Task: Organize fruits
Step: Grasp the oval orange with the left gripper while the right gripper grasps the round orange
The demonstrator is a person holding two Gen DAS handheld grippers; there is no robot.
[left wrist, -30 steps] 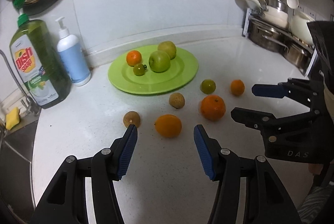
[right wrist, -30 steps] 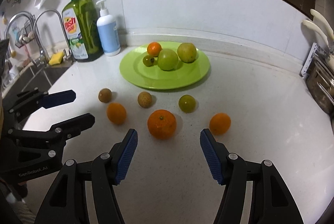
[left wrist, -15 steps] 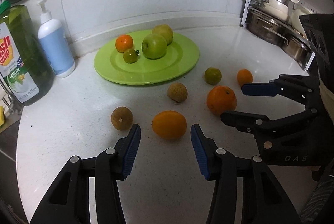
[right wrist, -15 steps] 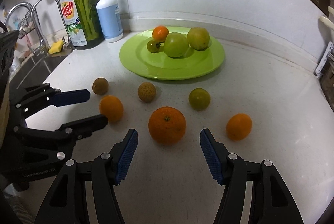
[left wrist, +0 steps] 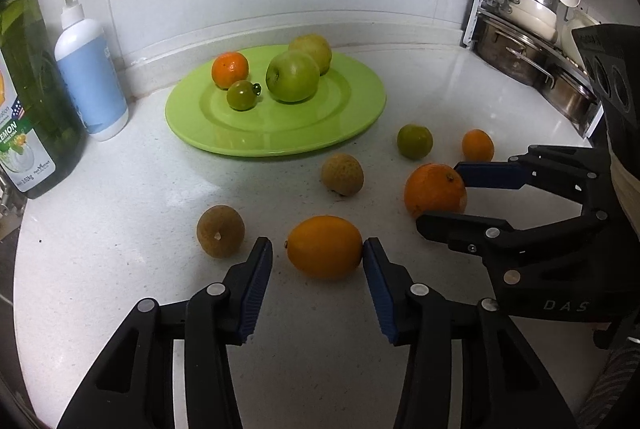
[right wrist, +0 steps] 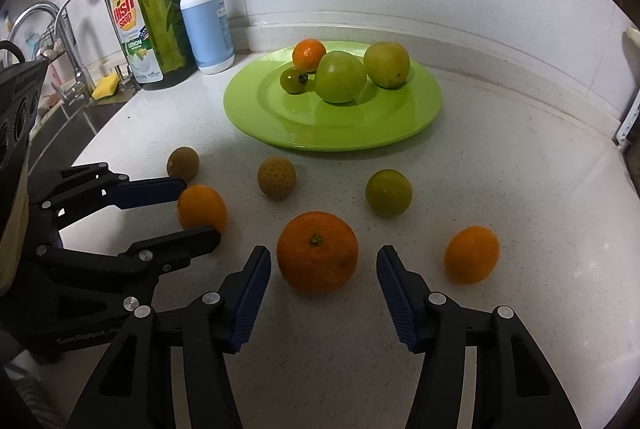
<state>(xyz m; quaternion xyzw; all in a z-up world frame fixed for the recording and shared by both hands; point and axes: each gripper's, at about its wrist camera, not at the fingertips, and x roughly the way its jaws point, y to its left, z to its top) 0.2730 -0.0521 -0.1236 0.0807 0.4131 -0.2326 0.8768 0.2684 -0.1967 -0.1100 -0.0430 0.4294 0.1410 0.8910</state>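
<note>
White kitchen counter (left wrist: 120, 269), fruit everywhere. Left gripper (left wrist: 318, 255) is closing around a small orange (left wrist: 324, 247), not quite clamped. Right gripper (right wrist: 324, 265) is closing around a bigger orange (right wrist: 317, 252), gaps both sides. Further back, green plate (right wrist: 260, 109) holds four fruits.

A lime-green plate (right wrist: 280, 127) sits on the speckled white table (right wrist: 500, 189). Oranges (right wrist: 317, 251) are bright orange; the soap bottle (right wrist: 154, 25) is green, the pump bottle (right wrist: 206, 25) white and blue.
</note>
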